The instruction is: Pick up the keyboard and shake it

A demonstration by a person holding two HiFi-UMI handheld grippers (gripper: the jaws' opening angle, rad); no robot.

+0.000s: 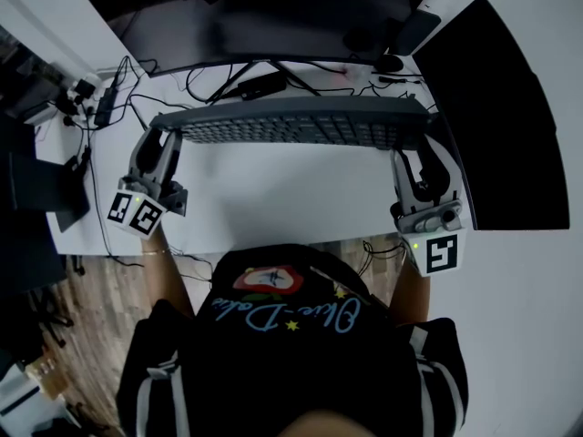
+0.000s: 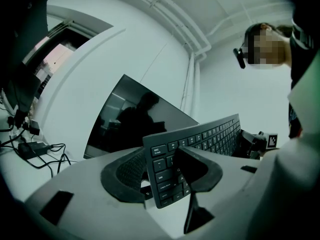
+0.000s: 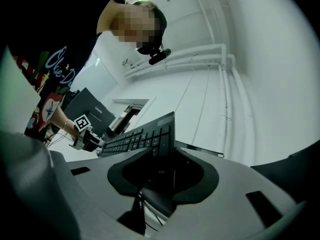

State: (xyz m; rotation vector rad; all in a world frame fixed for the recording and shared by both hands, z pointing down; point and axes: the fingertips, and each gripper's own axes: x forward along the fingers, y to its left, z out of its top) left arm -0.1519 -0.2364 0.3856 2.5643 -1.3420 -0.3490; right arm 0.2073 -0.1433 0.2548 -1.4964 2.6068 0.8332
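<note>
Since a long board would twist if gripped at one end only, the keyboard (image 1: 291, 126) is held at both short ends. Its left end is clamped between the fingers (image 2: 125, 171) of the left gripper (image 1: 162, 144), and its right end between those of the right gripper (image 1: 414, 153). It appears to be lifted clear of the worktop (image 1: 273, 198). Beyond the fingertips a monitor (image 1: 255, 12) is seen, with cables (image 1: 209, 80) trailing beneath it. A black mat (image 1: 501, 116) lies outside the right fingers. The monitor and cables are judged the nearest obstacles to a shake.
</note>
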